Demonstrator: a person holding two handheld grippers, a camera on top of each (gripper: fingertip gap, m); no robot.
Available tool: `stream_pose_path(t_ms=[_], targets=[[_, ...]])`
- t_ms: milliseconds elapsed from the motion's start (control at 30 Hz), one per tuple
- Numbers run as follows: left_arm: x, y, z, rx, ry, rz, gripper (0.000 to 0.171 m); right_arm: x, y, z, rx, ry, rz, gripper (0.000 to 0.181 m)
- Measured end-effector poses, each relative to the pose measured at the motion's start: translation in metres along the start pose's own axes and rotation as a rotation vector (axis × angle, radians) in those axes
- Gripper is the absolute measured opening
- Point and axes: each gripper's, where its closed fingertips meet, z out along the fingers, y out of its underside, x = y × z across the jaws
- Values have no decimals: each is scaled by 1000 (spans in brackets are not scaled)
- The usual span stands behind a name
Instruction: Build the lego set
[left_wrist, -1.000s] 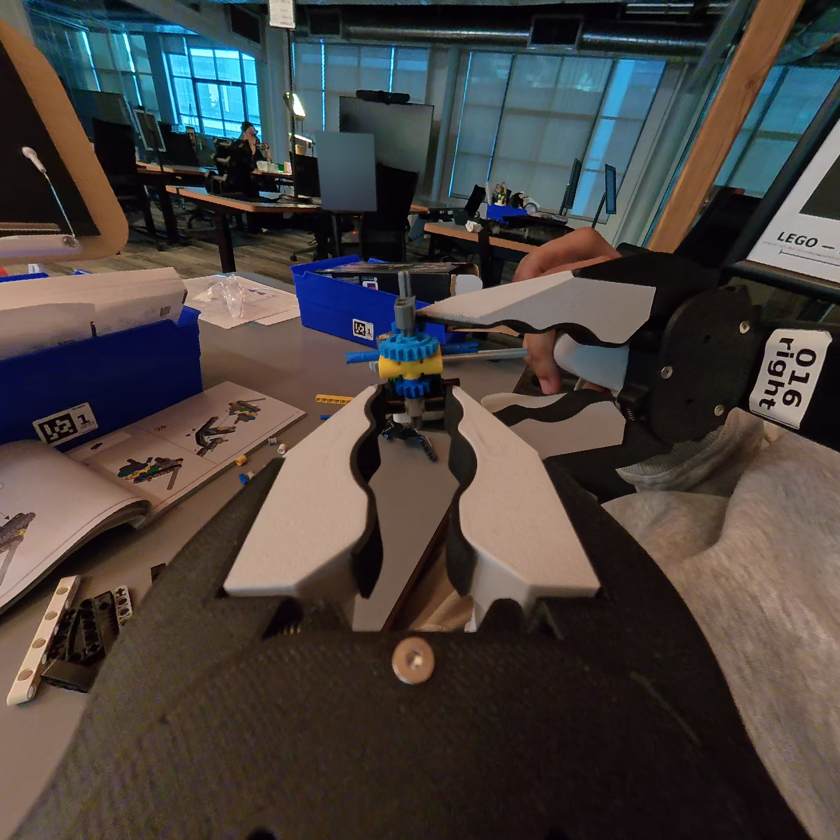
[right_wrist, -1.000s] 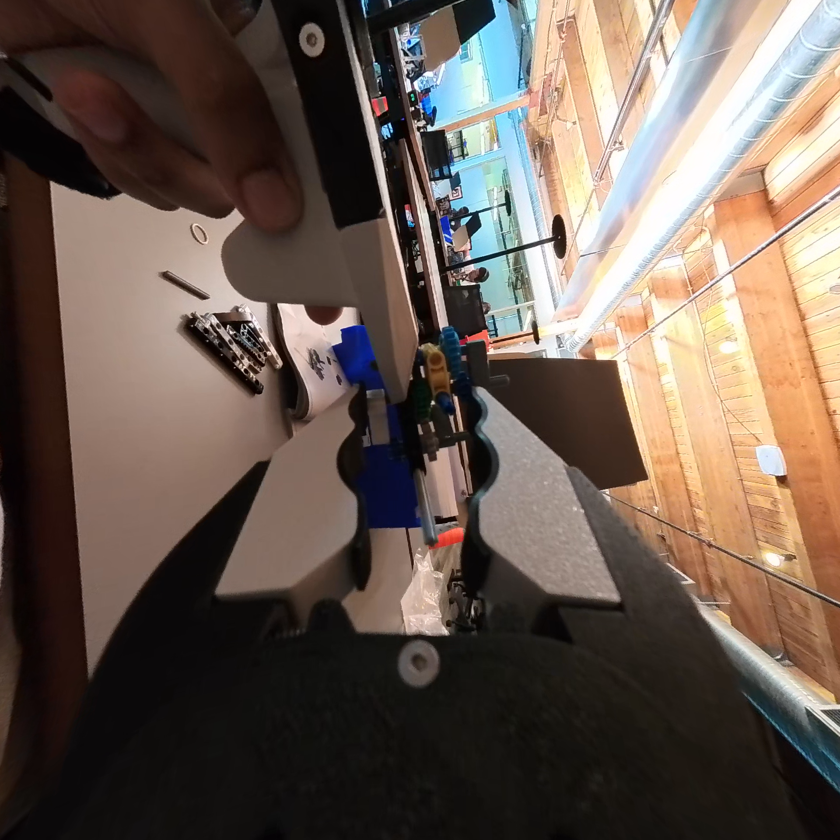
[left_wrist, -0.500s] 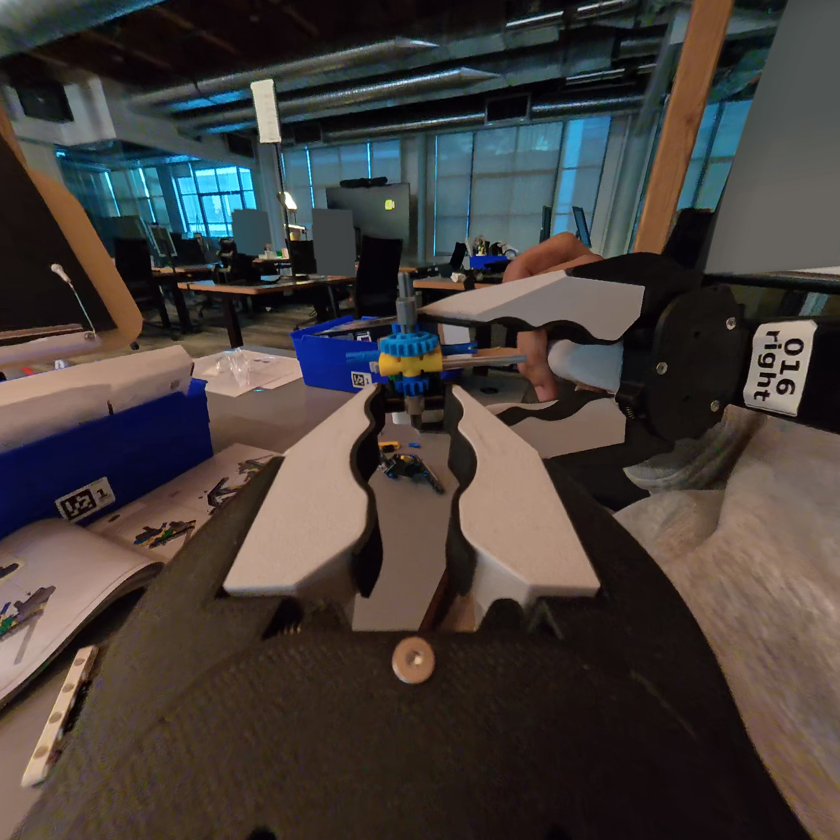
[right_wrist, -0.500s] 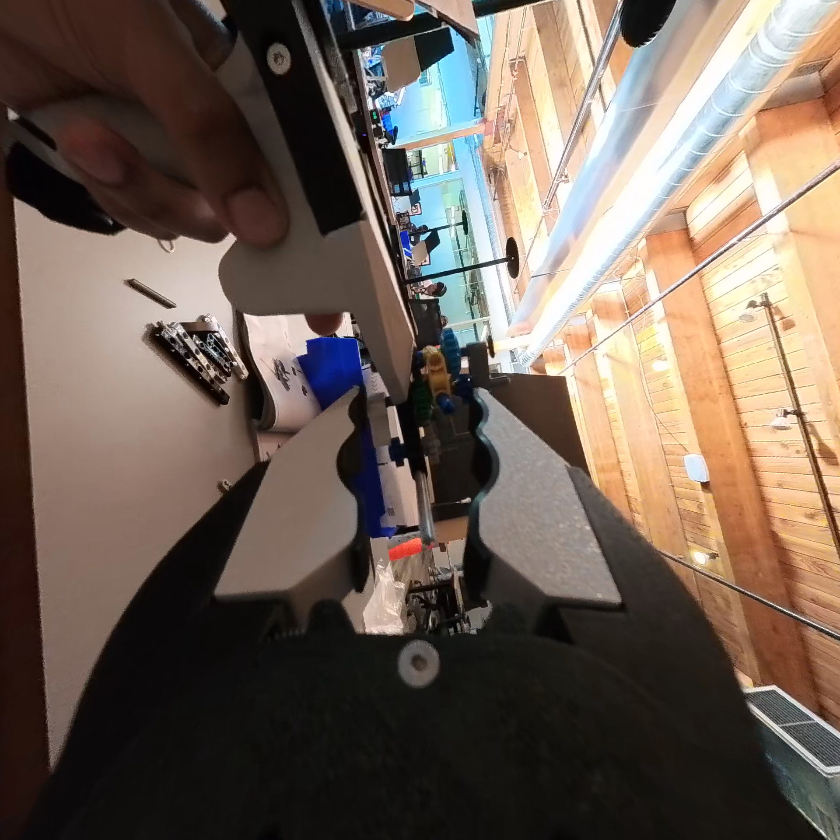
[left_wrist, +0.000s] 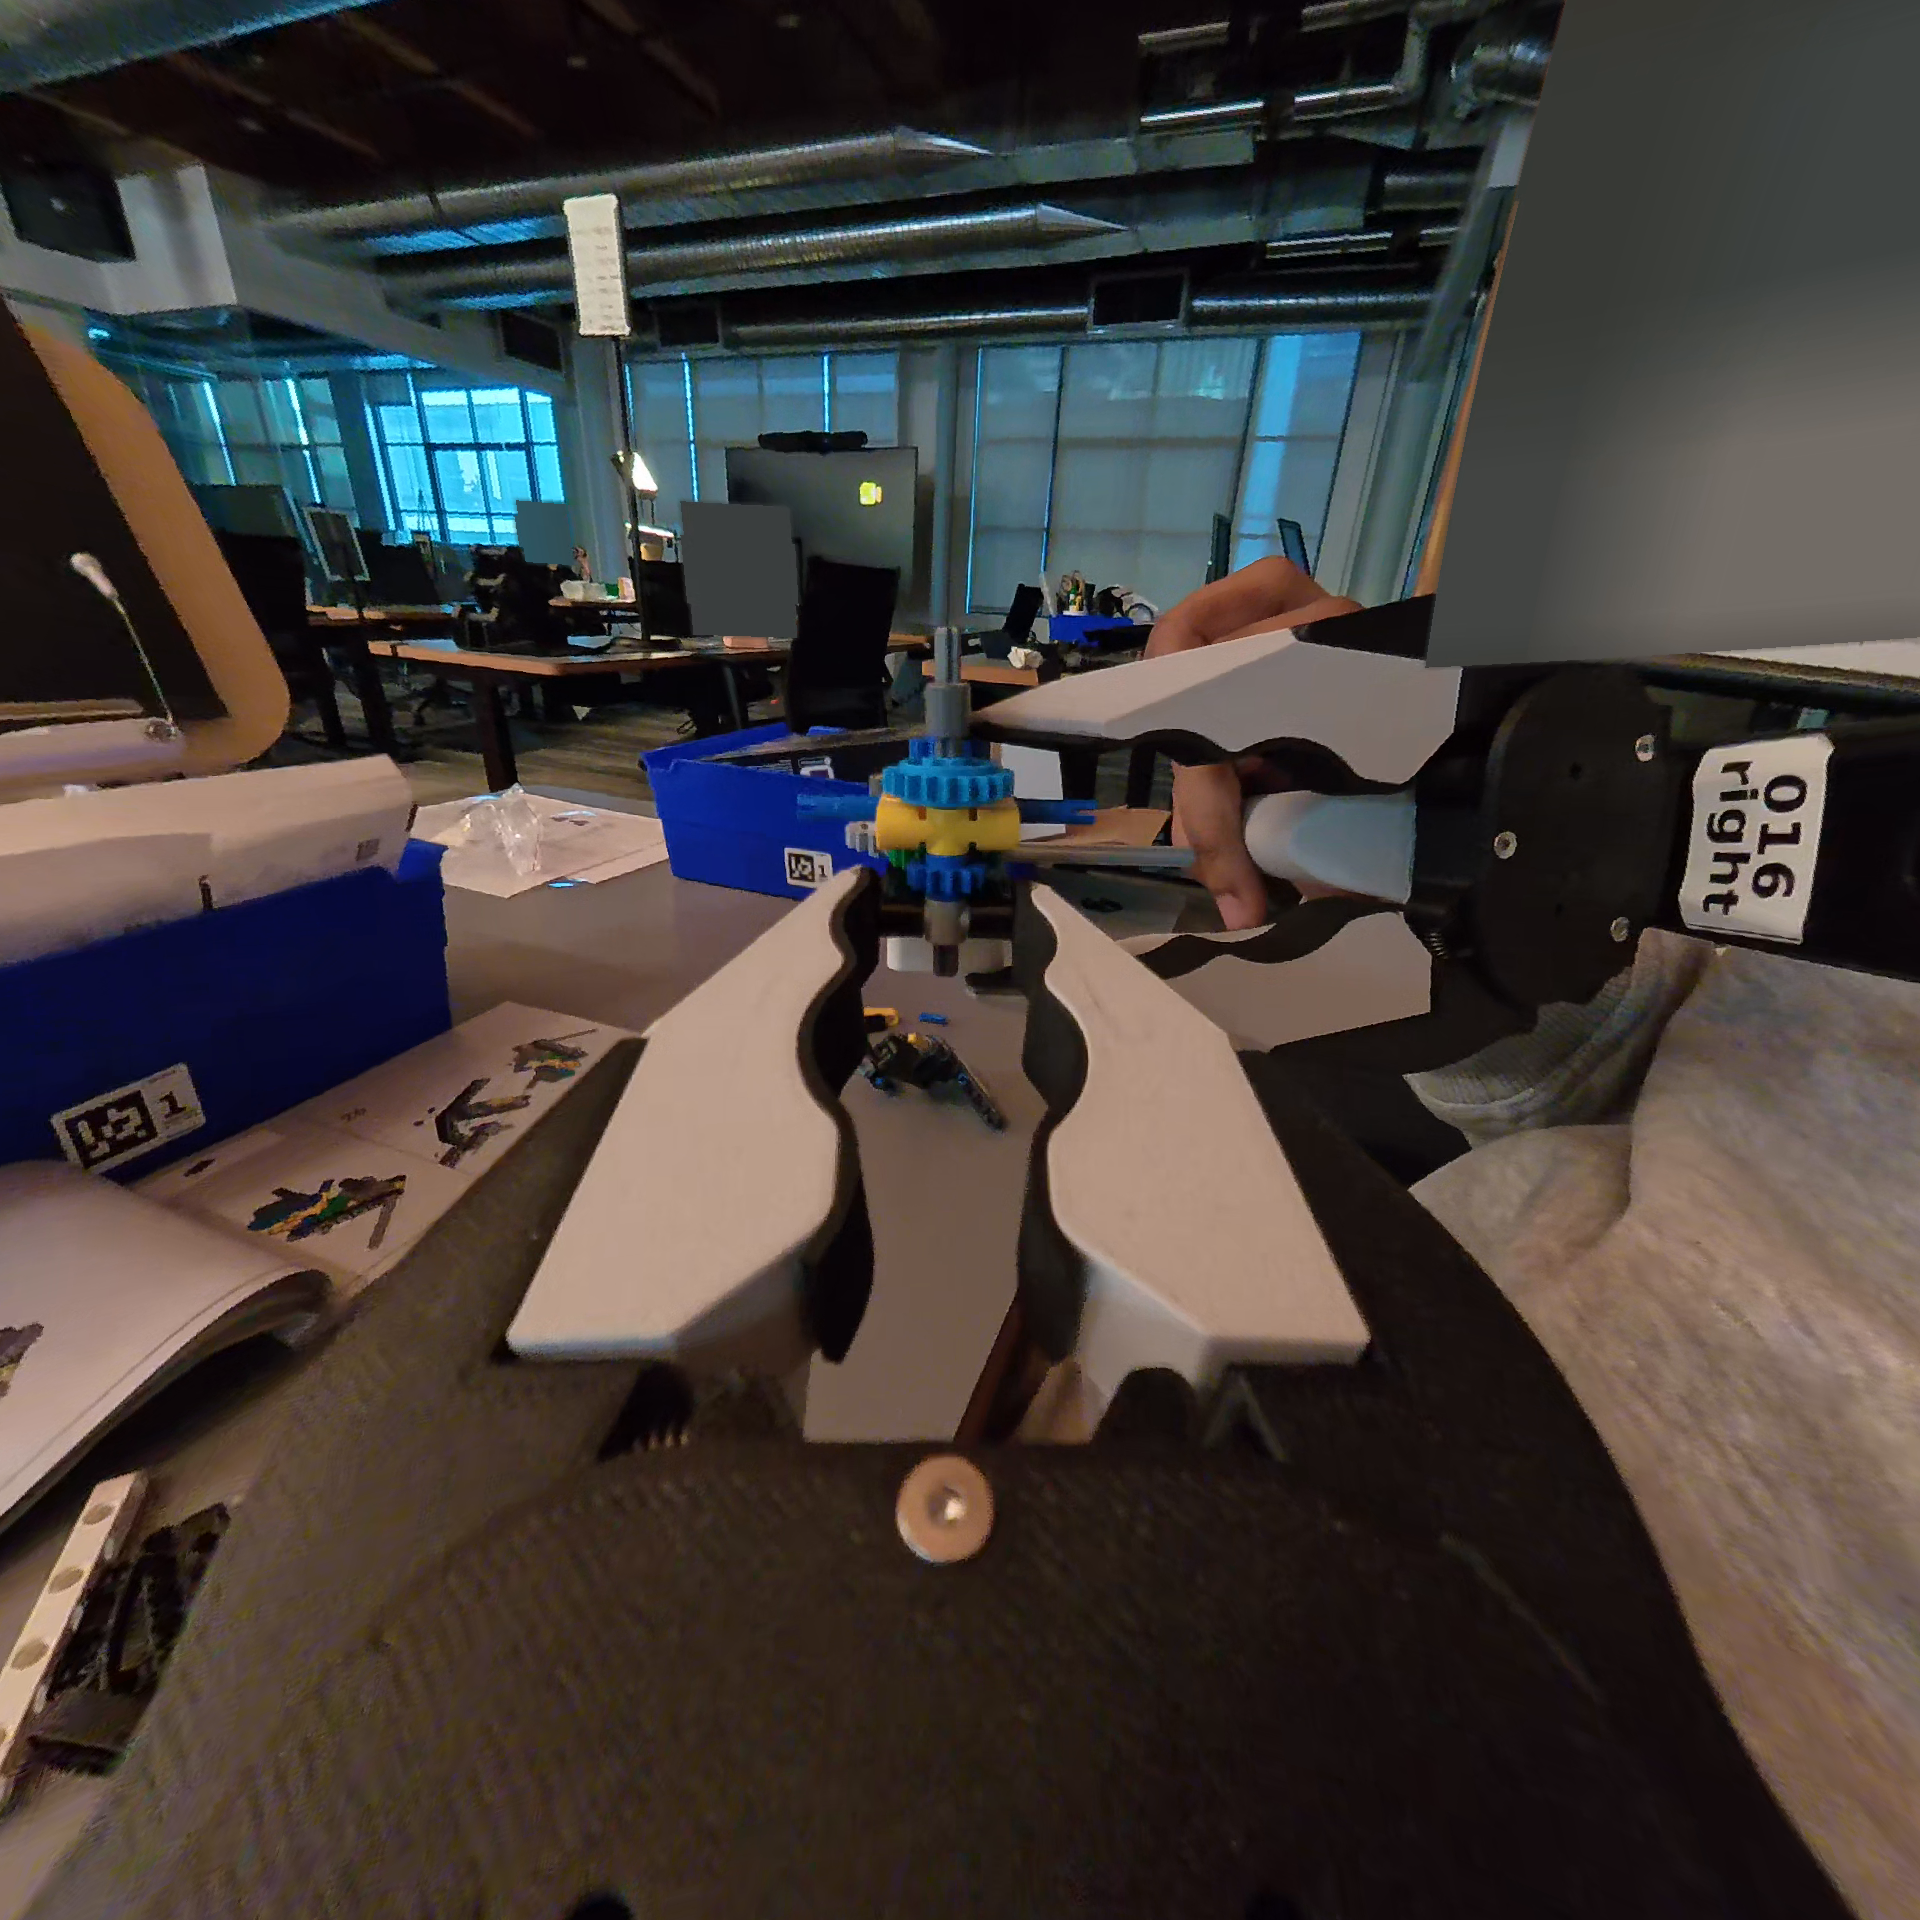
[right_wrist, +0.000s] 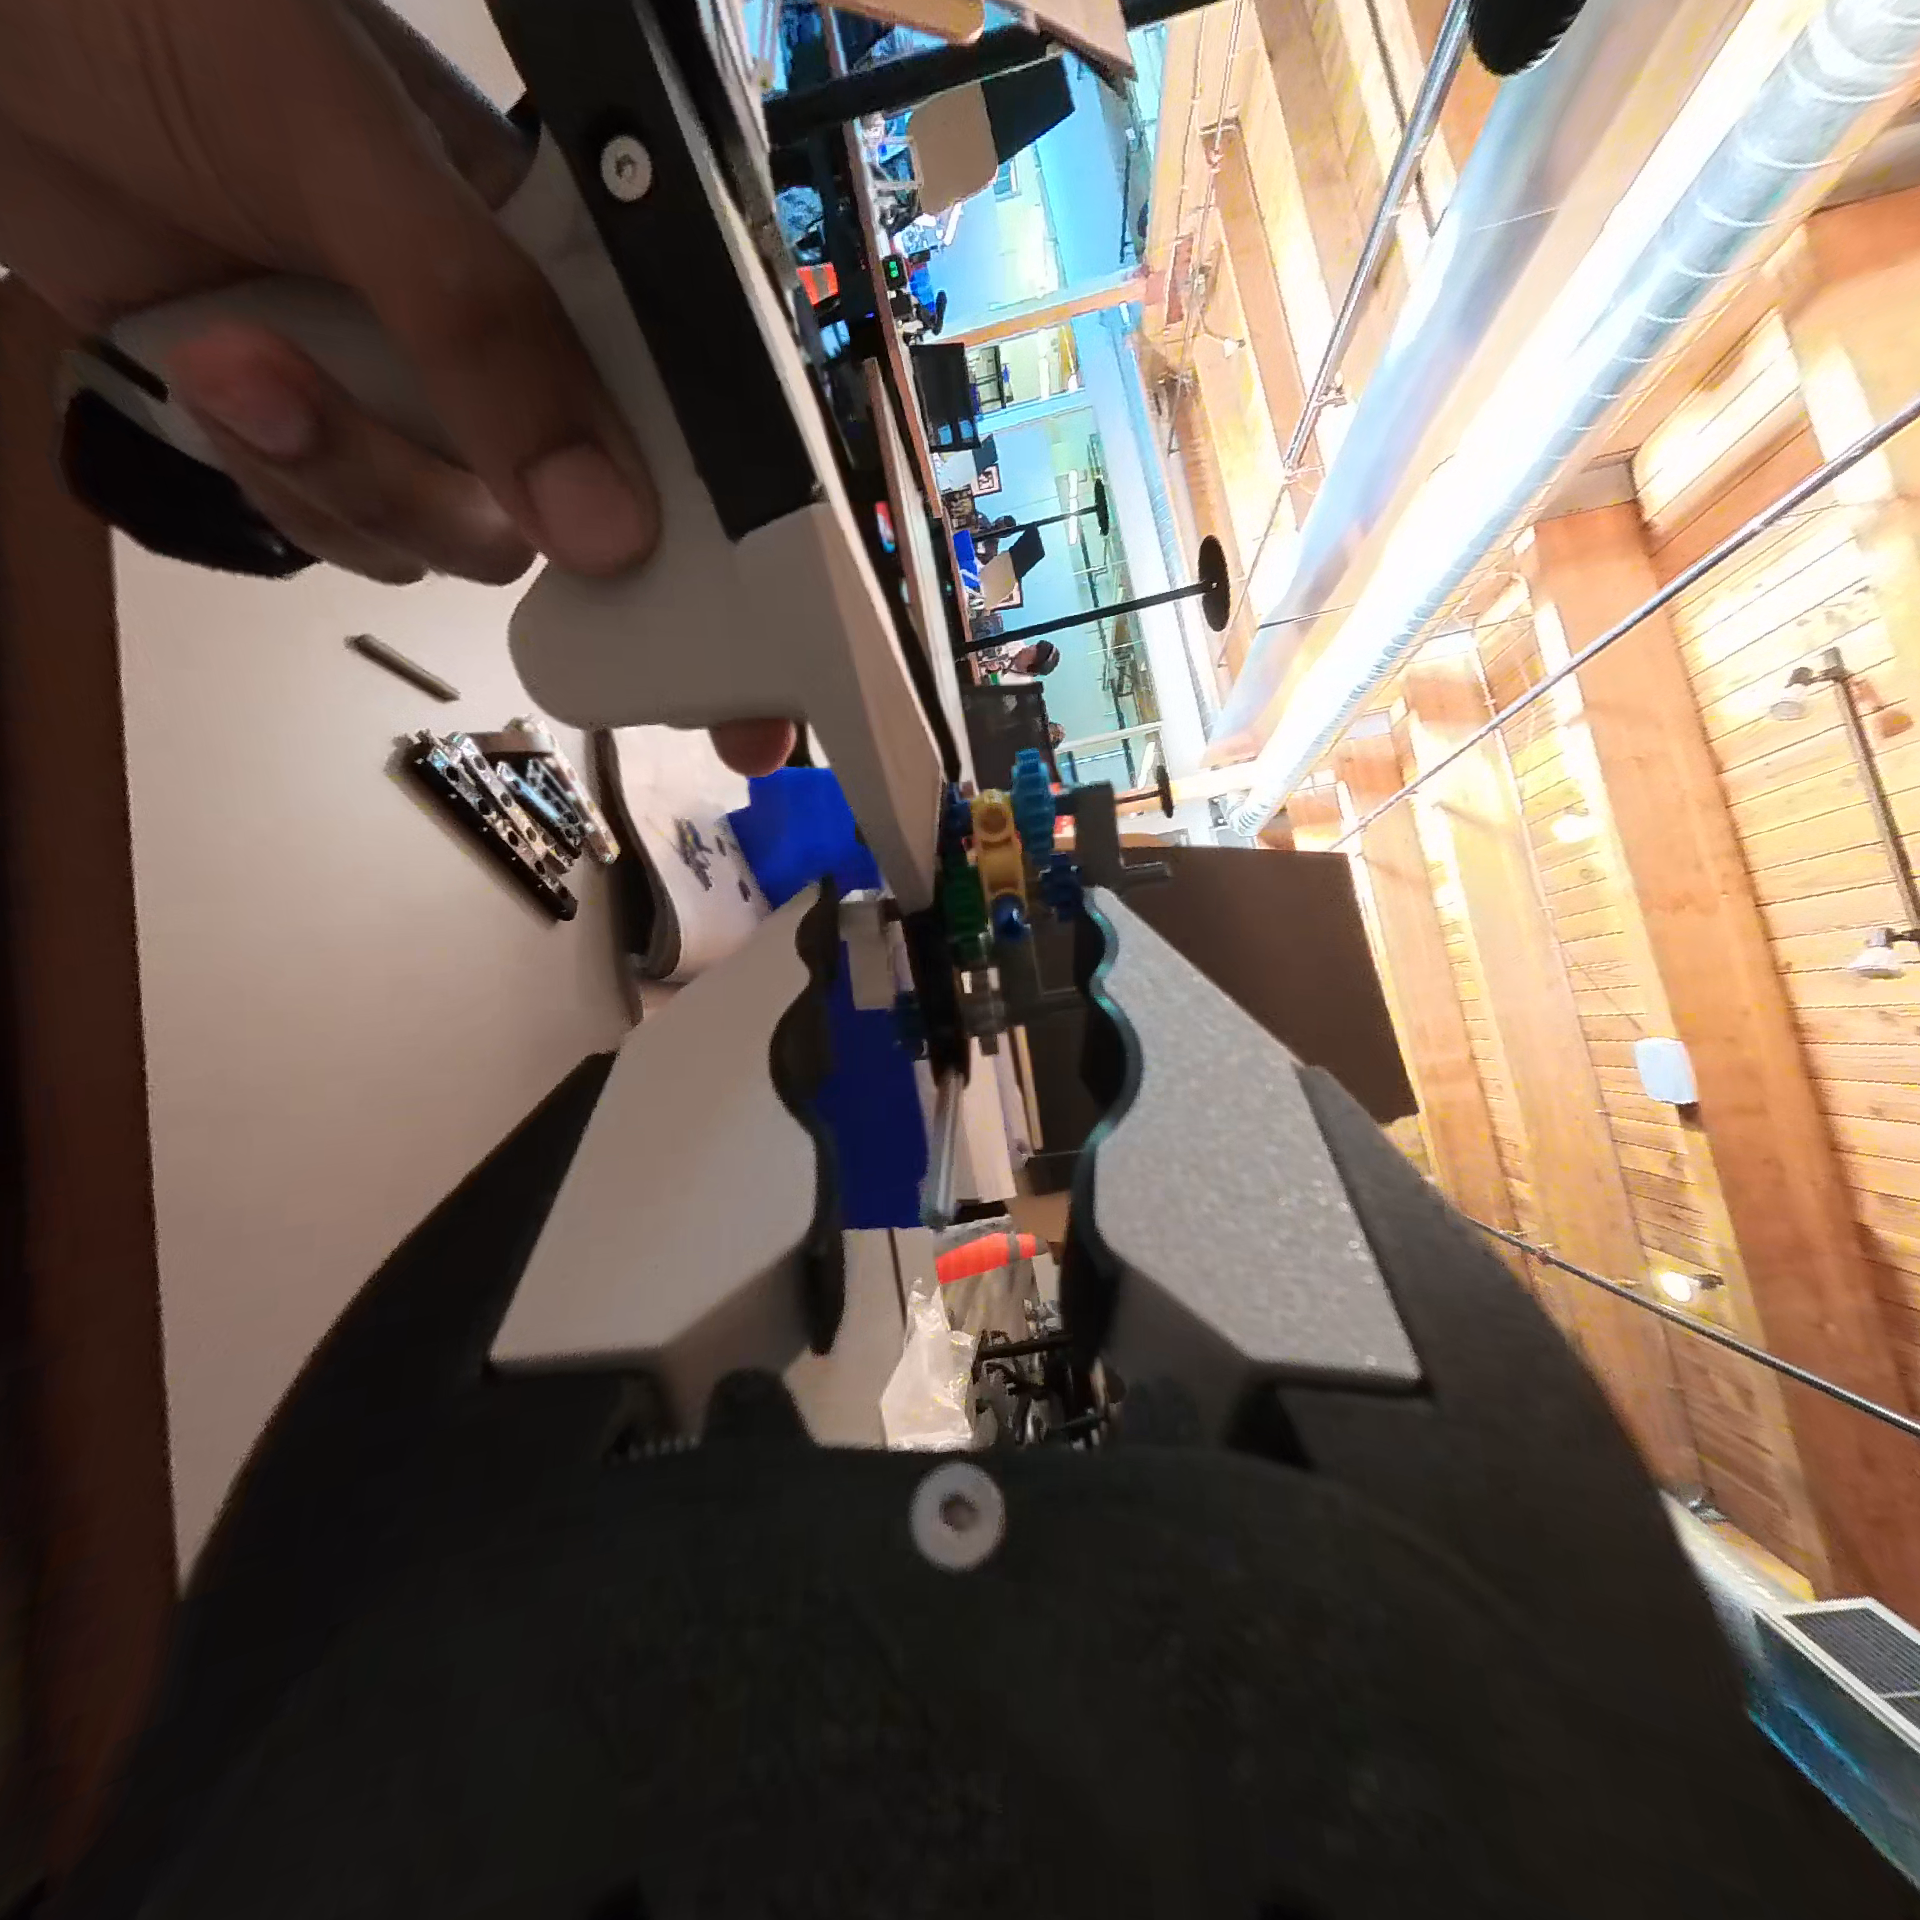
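Left gripper (left_wrist: 943, 909): fingertips clamped on the dark base of the gear assembly (left_wrist: 943, 821), a stack of blue gears and a yellow hub on a grey axle, held upright in the air above the grey table (left_wrist: 582, 935). Right gripper (right_wrist: 961, 914) comes in from the side, rolled sideways; its jaws stand apart, bracketing the assembly top and bottom. Upper finger (left_wrist: 1195, 691) near the top gear; contact unclear. Open instruction booklet (left_wrist: 312, 1174) lies on the table left.
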Motion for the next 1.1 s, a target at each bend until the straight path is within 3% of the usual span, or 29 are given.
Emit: stream_pose_path(t_ms=[267,400,567,767,867,1100], targets=[[-14,5,-3,12,-27,-69,23,-1,-8,-3,61,-72,190,53],[-16,7,-5,18,-16,-79,23,22,-15,-14,200,-111,526,48],[-6,6,-8,34,92,-128,23,54,11,-25,321,-165,967,35],[18,15,-8,-26,272,-185,22,25,14,-29,372,-535,1309,34],[25,22,-7,-64,309,-179,22,17,11,-30,375,-608,1353,30],[35,32,-5,-115,336,-136,22,-1,-1,-36,287,-670,1206,28]])
